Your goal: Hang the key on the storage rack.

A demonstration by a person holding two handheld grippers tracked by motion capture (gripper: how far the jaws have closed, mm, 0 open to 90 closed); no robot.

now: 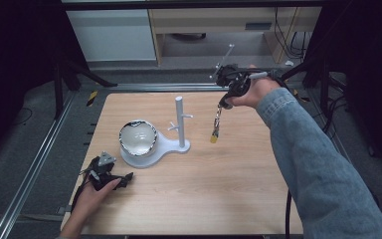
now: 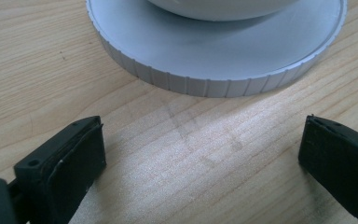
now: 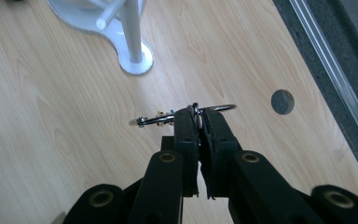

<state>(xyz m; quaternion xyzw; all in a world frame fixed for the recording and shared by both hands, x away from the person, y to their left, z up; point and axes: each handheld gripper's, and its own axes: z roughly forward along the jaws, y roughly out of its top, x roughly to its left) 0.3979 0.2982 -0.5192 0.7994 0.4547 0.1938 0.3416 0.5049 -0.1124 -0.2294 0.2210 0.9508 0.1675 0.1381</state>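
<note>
Pale wood-grain table (image 1: 238, 194) with smooth matt finish, matt white plastic stand (image 1: 180, 130) with ribbed base rim, glossy bowl (image 1: 138, 138), shiny metal key ring (image 3: 205, 110), matt black gripper pads (image 2: 81, 163), denim sleeve (image 1: 318, 164)

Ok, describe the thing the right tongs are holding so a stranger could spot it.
Look right of the white stand on the wooden table. The right tongs hold a keychain hanging above the wood. It is the one dangling metal thing, with a yellowish end.
</note>
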